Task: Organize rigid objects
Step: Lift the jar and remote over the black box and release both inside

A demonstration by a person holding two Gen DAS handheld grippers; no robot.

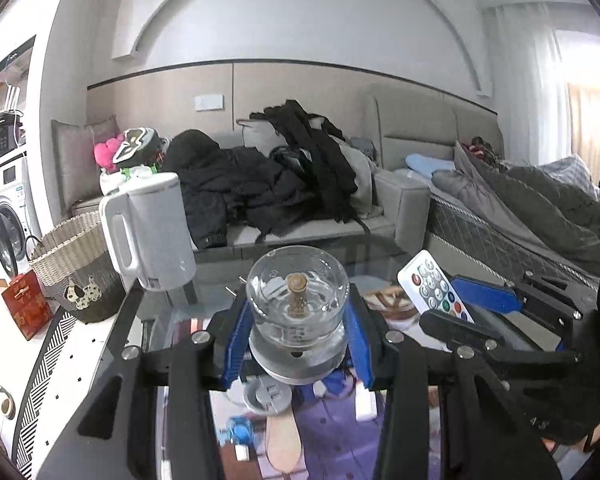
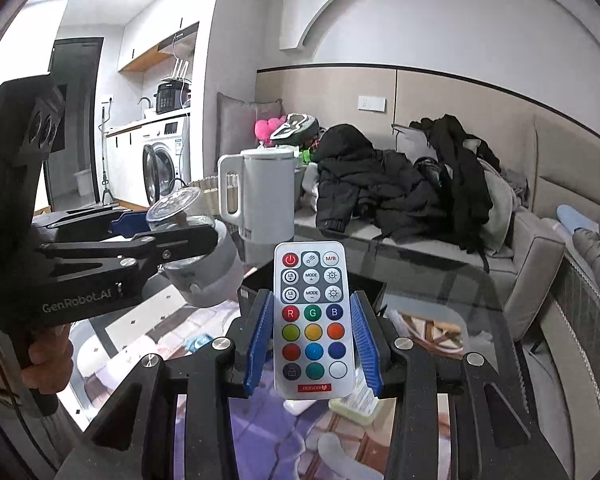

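The remote (image 2: 313, 322) stands lengthwise between the right tongs (image 2: 313, 336), buttons facing up.

Room evenly lit; curtains (image 1: 580, 120) blown out by daylight at right. Fisheye bending, dark vignetted corners, sharp focus.

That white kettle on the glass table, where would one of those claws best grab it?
Probably by the handle of the white kettle: an upright loop on its left side with a slot through it. Come level from the left, one finger through the slot. The body looks too wide for the jaws.
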